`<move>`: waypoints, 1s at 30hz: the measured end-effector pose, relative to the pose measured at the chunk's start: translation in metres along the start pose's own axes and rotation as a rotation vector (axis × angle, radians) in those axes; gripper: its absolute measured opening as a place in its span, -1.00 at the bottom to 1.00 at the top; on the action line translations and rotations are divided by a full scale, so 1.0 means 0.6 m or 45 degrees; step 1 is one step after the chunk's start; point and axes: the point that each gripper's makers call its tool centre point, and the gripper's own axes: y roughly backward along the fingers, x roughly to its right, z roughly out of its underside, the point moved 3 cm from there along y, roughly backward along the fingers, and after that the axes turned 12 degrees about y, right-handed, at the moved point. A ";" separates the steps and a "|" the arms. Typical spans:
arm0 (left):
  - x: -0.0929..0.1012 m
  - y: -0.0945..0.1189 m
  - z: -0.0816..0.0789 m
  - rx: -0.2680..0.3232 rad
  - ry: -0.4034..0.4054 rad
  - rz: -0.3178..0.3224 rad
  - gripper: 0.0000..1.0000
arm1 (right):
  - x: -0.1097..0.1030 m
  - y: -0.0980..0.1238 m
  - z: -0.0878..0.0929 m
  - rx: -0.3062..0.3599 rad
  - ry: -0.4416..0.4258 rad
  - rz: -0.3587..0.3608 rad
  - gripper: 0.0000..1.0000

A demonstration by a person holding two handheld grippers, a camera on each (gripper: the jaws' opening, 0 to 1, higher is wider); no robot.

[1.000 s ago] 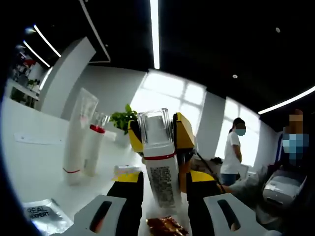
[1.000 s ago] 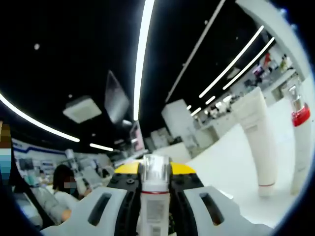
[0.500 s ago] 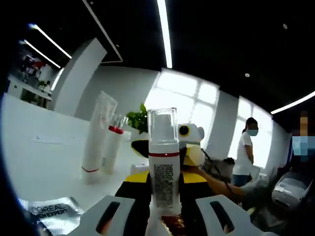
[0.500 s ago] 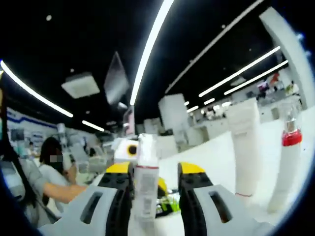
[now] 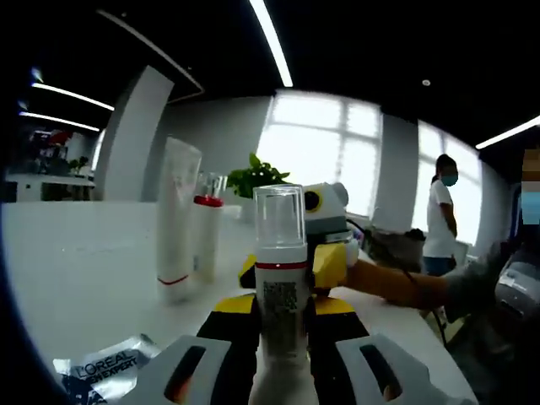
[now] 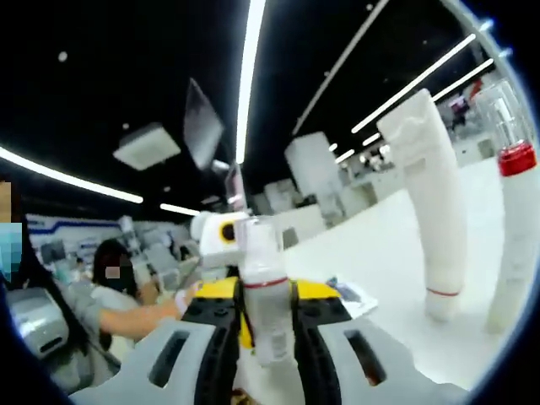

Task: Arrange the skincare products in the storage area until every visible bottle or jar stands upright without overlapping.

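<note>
- Standing upright on the white table, the pump bottle now rests between both pairs of jaws; a second ago it hung tilted above the surface.
- Left gripper brackets its base, whether clenched I cannot tell; same for the right gripper, where the bottle leans slightly.
- Its long axis runs vertical, clear cap up.
- Far left, the white tube and red-collared bottle stand apart.
- A sachet lies flat nearby.
</note>
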 end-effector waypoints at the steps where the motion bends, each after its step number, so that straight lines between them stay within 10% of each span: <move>1: -0.002 0.000 0.000 -0.002 -0.018 -0.007 -0.57 | 0.001 0.001 0.001 -0.005 0.002 0.005 -0.57; 8: -0.013 -0.006 0.004 -0.016 -0.085 -0.069 -0.55 | -0.006 0.005 0.010 -0.030 0.182 0.030 -0.59; 30: -0.054 -0.007 0.016 -0.086 -0.098 -0.231 -0.45 | 0.058 0.038 0.040 -0.113 0.268 0.298 -0.60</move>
